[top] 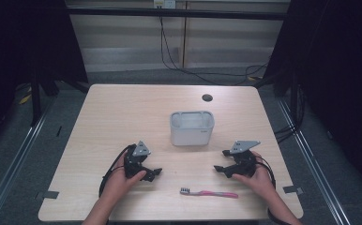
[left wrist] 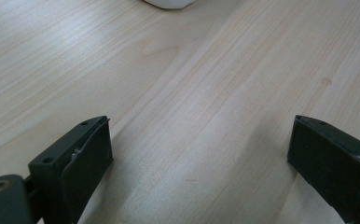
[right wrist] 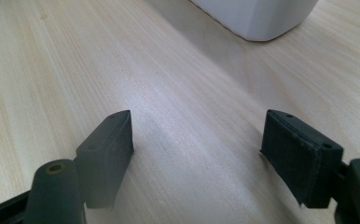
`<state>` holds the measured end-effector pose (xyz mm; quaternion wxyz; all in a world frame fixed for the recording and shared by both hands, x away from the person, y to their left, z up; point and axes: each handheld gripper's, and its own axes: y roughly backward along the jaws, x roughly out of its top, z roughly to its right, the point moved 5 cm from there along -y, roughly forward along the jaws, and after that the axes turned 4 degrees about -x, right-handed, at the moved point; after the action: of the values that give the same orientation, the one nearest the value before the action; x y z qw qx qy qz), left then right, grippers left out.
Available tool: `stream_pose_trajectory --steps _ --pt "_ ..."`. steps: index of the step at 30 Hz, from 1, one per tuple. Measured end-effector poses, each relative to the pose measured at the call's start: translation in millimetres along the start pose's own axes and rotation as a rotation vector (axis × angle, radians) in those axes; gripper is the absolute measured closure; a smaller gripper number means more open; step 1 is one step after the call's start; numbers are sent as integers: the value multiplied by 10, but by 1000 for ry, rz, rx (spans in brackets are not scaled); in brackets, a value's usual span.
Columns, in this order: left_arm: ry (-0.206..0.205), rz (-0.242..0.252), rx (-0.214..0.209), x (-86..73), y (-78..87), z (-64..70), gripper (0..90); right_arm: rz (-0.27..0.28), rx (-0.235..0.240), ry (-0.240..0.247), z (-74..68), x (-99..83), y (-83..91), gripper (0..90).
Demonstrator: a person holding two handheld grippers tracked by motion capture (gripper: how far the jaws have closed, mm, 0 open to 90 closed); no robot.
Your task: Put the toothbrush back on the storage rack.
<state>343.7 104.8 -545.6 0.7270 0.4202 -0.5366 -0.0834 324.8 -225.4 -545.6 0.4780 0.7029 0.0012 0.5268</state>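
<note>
Worktop (top: 123, 112): light wood grain, rounded corners, w/ a dark round port (top: 207, 97) near the far edge.

Left gripper (top: 153, 172): held in the person's left hand (top: 123, 180), resting low at the near-left part of the worktop, pointed toward the centre. Its fingers (left wrist: 82, 163) were spread wide, w/ bare wood between them and nothing pinched. In the left gripper view the white bin (left wrist: 169, 3) showed as a sliver at the top edge, well apart from the fingertips.

Right gripper (top: 221, 161): held in the person's right hand (top: 256, 178) at the near-right, pointed toward the centre, roughly mirroring the left unit. Its fingers (right wrist: 299, 149) were likewise spread wide and held nothing. In the right gripper view the white bin (right wrist: 257, 16) stood ahead and to the right, apart from the fingertips.

White bin (top: 192, 127): upright, approx. mid-worktop, between the two grippers and farther from the person.

Toothbrush (top: 209, 192): pink handle, bristle head at its left end, lying flat near the front edge, between the two hands, closer to the right gripper. It touched neither gripper and lay apart from the bin.
</note>
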Motion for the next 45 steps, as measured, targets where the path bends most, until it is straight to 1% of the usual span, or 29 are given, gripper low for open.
stream_pose_trajectory --steps 5,7,8,10,11,12,13,14,16,18,19,20,21,22,23,24,26,28,29,32,33,34,37,38,39,40,43,44,45 --pt "0 0 0 0 0 0 60 -10 -19 -20 -14 4 5 243" --pt "1 1 0 0 -1 0 60 -49 -22 -26 -22 26 15 245" --pt "0 0 0 0 0 -1 59 -101 -10 -48 -43 59 35 272" --pt "0 0 -1 0 0 -1 60 -127 9 -65 -74 92 47 285" --pt "0 0 -1 0 0 -1 60 -127 9 -65 -74 92 47 285" --pt "0 0 -1 0 0 -1 60 -158 14 -35 -128 129 60 294" --pt "0 0 -1 0 0 -1 59 -158 14 -35 -128 129 60 294" --pt "0 0 -1 0 0 -1 59 -188 33 -6 -191 168 69 308" --pt "0 0 -1 0 0 -1 59 -190 39 3 -216 191 75 313" --pt "0 0 -1 0 0 -1 59 -193 79 11 -313 255 87 329" --pt "0 0 -1 0 0 -1 60 -193 79 11 -313 255 87 329" --pt "0 0 -1 0 0 -1 60 -199 86 24 -343 273 90 344" --pt "0 0 -1 0 0 -1 59 -213 106 48 -410 307 96 352" --pt "0 0 -1 0 0 -1 59 -222 114 57 -442 324 99 357" --pt "0 0 -1 0 0 -1 59 -222 114 57 -442 324 99 357" --pt "0 0 -1 0 0 -1 59 -240 126 73 -508 360 104 362" --pt "0 0 -1 0 0 0 59 -248 141 82 -551 386 105 375" --pt "1 1 -1 0 -1 0 59 -252 143 91 -570 402 108 380" --pt "0 0 -1 0 0 -1 59 -259 151 109 -605 431 110 390" --pt "0 0 -1 0 0 0 60 -265 163 113 -644 459 114 411" --pt "0 1 -1 0 0 -1 59 -275 167 134 -684 484 109 423" --pt "0 1 -1 0 0 -1 59 -282 171 145 -704 497 107 426" --pt "0 0 -1 0 0 -1 60 -294 184 153 -767 534 94 433" --pt "0 0 -1 0 0 -1 59 -301 194 161 -788 544 90 457" --pt "0 0 -1 0 0 -1 59 -301 194 161 -788 544 90 457" --pt "-1 0 -1 0 0 -1 59 -314 209 177 -840 567 78 468" --pt "-1 0 -1 0 0 -1 59 -327 225 183 -898 591 61 484" --pt "0 0 -1 0 0 -1 59 -327 225 183 -898 591 61 484" --pt "0 0 -1 0 0 -1 59 -344 235 192 -941 600 50 498"
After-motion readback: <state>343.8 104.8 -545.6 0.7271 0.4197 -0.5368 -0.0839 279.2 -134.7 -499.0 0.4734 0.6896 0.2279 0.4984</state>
